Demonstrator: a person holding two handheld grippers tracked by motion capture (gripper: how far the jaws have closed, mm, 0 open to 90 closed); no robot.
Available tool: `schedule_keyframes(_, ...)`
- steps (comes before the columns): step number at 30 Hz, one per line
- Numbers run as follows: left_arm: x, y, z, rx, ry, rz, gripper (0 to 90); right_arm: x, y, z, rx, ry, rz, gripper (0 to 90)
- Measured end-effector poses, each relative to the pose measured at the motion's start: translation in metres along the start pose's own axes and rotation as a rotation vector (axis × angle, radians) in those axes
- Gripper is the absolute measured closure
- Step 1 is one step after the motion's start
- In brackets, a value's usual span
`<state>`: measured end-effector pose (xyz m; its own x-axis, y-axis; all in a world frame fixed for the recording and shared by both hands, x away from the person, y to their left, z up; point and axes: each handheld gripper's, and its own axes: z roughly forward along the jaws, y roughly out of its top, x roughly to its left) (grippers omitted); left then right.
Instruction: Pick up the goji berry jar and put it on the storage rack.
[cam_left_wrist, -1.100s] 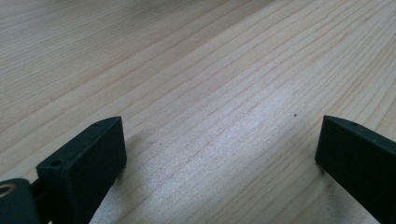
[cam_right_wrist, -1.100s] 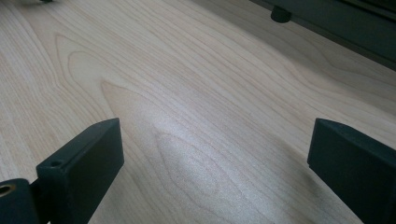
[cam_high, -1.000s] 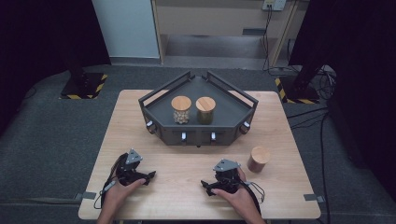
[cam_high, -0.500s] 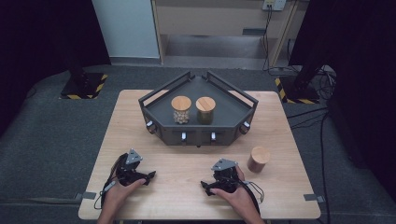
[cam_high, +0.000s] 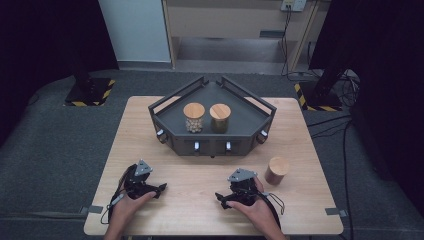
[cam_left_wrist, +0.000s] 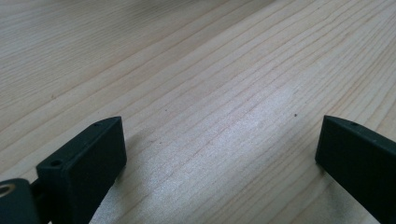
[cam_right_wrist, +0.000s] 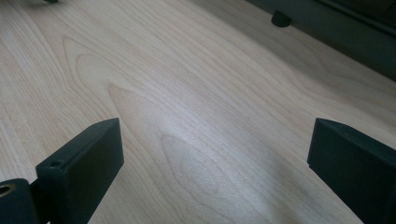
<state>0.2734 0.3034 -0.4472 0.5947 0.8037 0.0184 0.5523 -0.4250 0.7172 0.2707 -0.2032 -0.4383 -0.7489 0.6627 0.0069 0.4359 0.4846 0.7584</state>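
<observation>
Nothing has moved since the earlier frame: both hand-held grippers, left (cam_high: 161, 188) and right (cam_high: 219, 197), rest wide open on the worktop (cam_high: 200, 170), with the wooden-lidded jar (cam_high: 276, 170) standing upright just beside the right one.

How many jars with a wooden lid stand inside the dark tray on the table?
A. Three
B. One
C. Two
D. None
C. In the high view, two jars stand side by side in the dark tray: the left jar holds pale round pieces, and the right jar is beside it. A third jar stands outside the tray, on the bare wooden table near the right claw.
</observation>
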Motion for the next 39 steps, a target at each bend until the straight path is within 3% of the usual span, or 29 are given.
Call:
schedule_keyframes(22,0.0,0.0,0.0,0.0,0.0,0.0,0.6,-0.024,0.022,-0.053,-0.042,-0.035,-0.021,4.2)
schedule_keyframes(39,0.0,0.0,0.0,0.0,0.0,0.0,0.6,-0.051,0.016,-0.088,-0.052,-0.098,-0.002,4.2)
